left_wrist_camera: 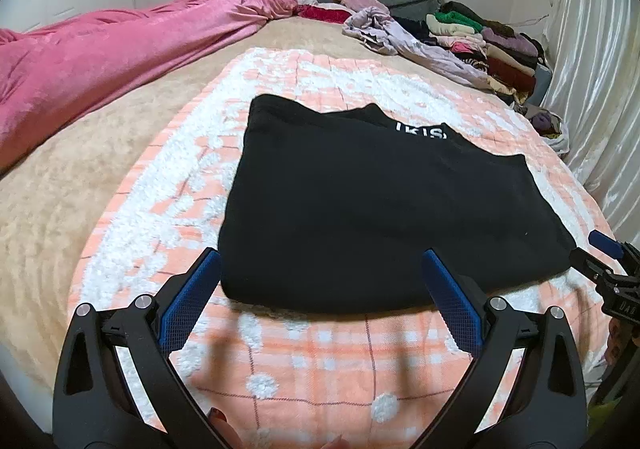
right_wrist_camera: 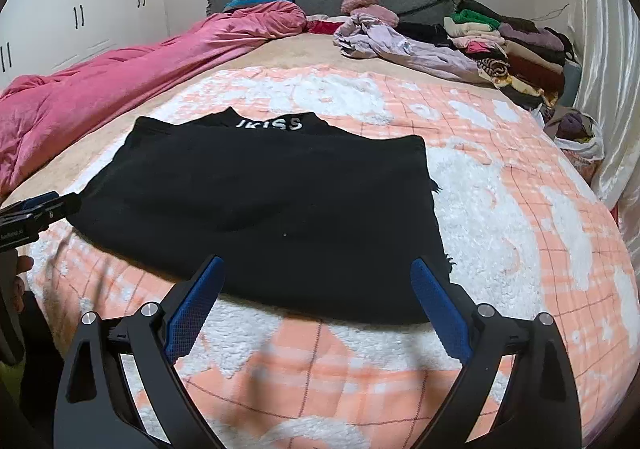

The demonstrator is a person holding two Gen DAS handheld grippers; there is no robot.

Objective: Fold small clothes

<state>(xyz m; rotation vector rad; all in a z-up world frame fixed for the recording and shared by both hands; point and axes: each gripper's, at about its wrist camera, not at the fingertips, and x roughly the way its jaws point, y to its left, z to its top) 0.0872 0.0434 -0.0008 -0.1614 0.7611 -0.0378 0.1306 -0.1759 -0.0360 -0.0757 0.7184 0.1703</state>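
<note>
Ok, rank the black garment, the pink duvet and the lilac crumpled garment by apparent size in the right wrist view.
1. Black garment, though it lies nearest the camera.
2. Pink duvet, partly cut off at the left edge, so unsure against the first.
3. Lilac crumpled garment, clearly smallest.

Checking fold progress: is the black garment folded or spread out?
Folded. The black garment lies as a compact rectangle on the blanket, a doubled layer showing along its far edge near the white lettering.

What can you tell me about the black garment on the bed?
The black garment looks like soft, thick knit and lies flat, folded to a rough rectangle, on the peach and white blanket. White letters show at its far edge. Loose threads stick out on one side. No fingers touch it; both grippers are open at its near edge.
</note>
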